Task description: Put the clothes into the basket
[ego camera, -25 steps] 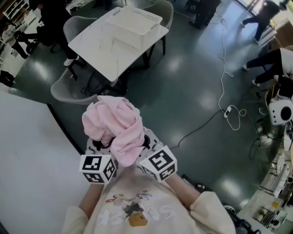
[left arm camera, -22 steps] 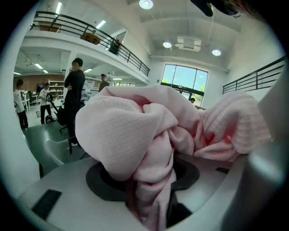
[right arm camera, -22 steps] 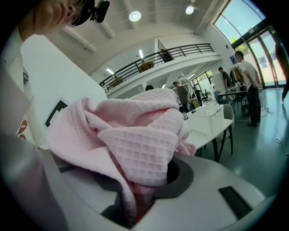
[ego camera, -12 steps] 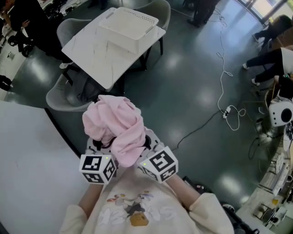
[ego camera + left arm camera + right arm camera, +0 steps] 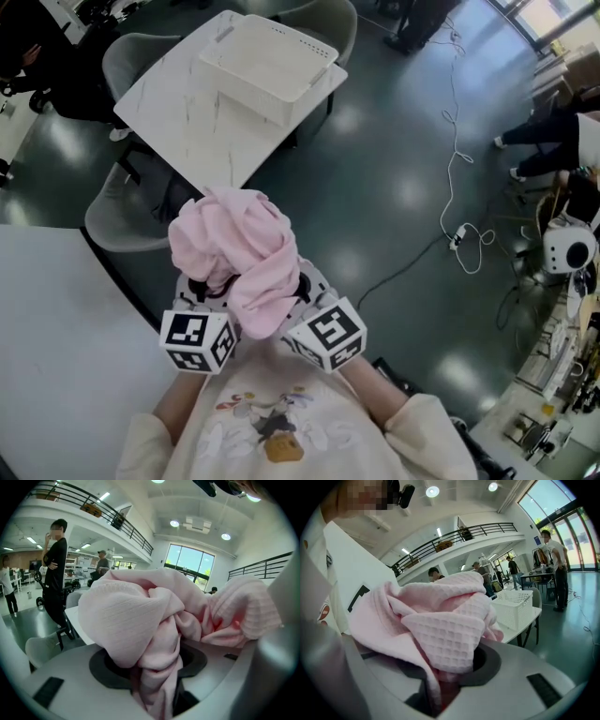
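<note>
Head view: our left gripper (image 5: 154, 686) and right gripper (image 5: 440, 686) clamp the pink waffle cloth (image 5: 234, 258).
Loose folds may slip before the white basket (image 5: 251, 86) at twelve o'clock.

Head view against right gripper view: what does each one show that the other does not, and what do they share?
Only the head view shows the cable trailing over the floor. Only the right gripper view shows the balcony railing, the tall windows and a standing person. Both show the pink garment, bunched up, and the white basket on the white table.
</note>
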Tool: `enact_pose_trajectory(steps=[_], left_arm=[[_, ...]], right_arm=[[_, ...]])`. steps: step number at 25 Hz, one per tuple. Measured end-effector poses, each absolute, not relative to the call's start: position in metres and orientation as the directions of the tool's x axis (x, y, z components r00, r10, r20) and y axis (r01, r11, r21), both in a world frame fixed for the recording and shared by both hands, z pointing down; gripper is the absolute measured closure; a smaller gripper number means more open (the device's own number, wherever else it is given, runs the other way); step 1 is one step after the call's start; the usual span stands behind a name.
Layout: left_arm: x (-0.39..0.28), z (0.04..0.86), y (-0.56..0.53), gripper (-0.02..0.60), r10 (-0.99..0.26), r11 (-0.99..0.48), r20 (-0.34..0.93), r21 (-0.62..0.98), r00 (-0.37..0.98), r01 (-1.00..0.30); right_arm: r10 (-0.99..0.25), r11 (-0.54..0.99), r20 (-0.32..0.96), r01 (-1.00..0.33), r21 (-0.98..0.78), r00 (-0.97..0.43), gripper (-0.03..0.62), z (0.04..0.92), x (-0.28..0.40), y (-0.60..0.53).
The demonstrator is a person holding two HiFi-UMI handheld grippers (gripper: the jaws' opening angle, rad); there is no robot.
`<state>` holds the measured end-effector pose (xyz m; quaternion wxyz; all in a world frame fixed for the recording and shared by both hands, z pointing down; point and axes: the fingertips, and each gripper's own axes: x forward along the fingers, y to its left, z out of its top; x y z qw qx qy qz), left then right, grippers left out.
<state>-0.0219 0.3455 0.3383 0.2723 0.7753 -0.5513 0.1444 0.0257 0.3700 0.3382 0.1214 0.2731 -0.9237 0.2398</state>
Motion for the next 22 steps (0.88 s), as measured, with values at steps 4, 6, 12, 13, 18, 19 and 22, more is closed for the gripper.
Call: enact_pose_trajectory(steps=[4,6,12,13,18,19,22], left_arm=[[-0.047,0.332,0.298,0.353,-0.772,-0.27,0.511,0.276,0.378,-0.923],[-0.056,0.327,0.279,0.353,-0.769,-0.285,0.506,0.277,0.391,-0.918],[-0.086,0.314,0.226,0.353,-0.769,-0.329,0.481,0.268,0.422,-0.905],[-0.091,0.313,0.218,0.353,-0.771,-0.336,0.474,0.265,0.426,-0.904],[-0.111,0.308,0.189,0.353,-0.772,-0.357,0.455,0.267,0.443,-0.895],[-0.112,0.307,0.185,0.353,-0.77,-0.358,0.454,0.271,0.447,-0.893],[-0.112,0.305,0.173,0.353,-0.766,-0.365,0.453,0.278,0.456,-0.889]], right_arm=[[-0.453,0.737,0.366,-0.573,-0.36,-0.813,0.45,0.331,0.0,0.325],[-0.472,0.727,0.356,-0.584,-0.36,-0.807,0.45,0.325,-0.011,0.305],[-0.515,0.712,0.343,-0.615,-0.339,-0.786,0.45,0.313,-0.042,0.254],[-0.522,0.71,0.34,-0.619,-0.335,-0.783,0.45,0.312,-0.047,0.246],[-0.546,0.7,0.338,-0.64,-0.318,-0.766,0.45,0.307,-0.067,0.218],[-0.548,0.698,0.341,-0.642,-0.316,-0.764,0.45,0.306,-0.069,0.215],[-0.554,0.693,0.343,-0.648,-0.316,-0.759,0.45,0.303,-0.069,0.203]])
